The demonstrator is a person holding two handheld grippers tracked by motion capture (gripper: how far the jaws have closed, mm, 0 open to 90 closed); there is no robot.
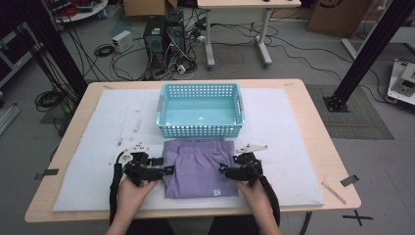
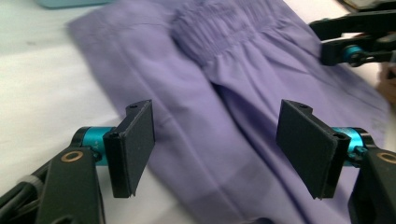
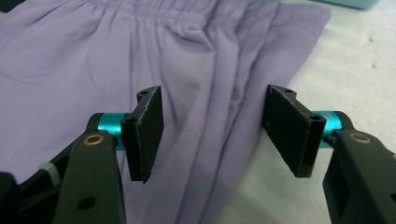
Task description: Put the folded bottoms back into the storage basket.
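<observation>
purple shorts (image 1: 198, 166) between left gripper (image 1: 166, 171) – right gripper (image 1: 222, 169), jaws apart

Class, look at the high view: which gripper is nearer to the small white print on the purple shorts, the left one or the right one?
Right. The right gripper sits at the shorts' right edge, just above the white print. The left gripper is at the opposite edge, across the fabric from it.
</observation>
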